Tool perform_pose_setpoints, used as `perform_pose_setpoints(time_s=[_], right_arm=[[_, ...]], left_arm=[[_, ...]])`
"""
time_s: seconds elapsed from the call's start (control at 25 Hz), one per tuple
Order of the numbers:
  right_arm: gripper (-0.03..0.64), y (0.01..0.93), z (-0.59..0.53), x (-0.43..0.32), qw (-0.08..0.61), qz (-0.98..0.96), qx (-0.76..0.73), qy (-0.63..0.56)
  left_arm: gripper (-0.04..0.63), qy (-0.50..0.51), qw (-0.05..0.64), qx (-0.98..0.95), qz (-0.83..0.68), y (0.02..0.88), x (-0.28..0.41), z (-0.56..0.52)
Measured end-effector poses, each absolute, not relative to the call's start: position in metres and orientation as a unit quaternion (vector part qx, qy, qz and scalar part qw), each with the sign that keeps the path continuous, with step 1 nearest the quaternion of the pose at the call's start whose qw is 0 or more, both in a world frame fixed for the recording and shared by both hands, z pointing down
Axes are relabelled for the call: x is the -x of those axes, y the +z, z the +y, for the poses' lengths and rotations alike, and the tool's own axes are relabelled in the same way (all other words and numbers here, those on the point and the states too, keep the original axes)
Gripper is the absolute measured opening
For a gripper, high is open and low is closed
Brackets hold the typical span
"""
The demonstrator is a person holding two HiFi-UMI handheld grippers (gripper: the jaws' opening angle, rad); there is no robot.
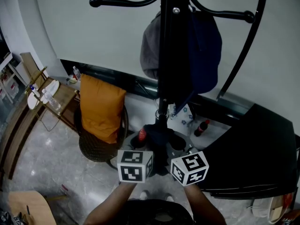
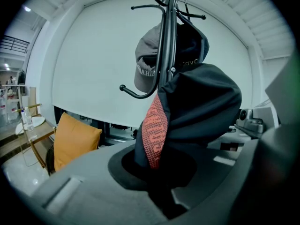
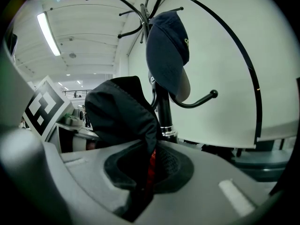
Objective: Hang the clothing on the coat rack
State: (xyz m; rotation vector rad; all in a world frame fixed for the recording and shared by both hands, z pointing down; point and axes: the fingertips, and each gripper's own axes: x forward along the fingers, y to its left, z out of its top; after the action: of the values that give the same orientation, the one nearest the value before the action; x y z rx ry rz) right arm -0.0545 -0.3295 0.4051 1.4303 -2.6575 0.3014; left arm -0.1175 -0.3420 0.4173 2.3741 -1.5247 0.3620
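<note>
A black coat rack stands straight ahead, its pole also in the left gripper view and the right gripper view. A grey cap and a navy cap hang on its hooks. Both grippers hold one dark garment with a red mesh lining just in front of the pole's lower part. My left gripper is shut on the garment. My right gripper is shut on the same garment. In the head view only the marker cubes show.
A wicker chair with an orange cushion stands left of the rack. A wooden side table carries bottles further left. A black desk fills the right side. A red-capped bottle stands on the floor by the rack.
</note>
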Motion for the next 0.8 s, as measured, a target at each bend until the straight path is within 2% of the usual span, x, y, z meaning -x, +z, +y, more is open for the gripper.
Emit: perform_pose_setpoints(time_s=[0.8], right_arm=[[0.031, 0.423, -0.330, 0.055, 0.067, -0.878, -0.460, 0.110]], left_arm=[[0.026, 0.137, 0.157, -0.823, -0.528, 0.434, 0.115, -0.341]])
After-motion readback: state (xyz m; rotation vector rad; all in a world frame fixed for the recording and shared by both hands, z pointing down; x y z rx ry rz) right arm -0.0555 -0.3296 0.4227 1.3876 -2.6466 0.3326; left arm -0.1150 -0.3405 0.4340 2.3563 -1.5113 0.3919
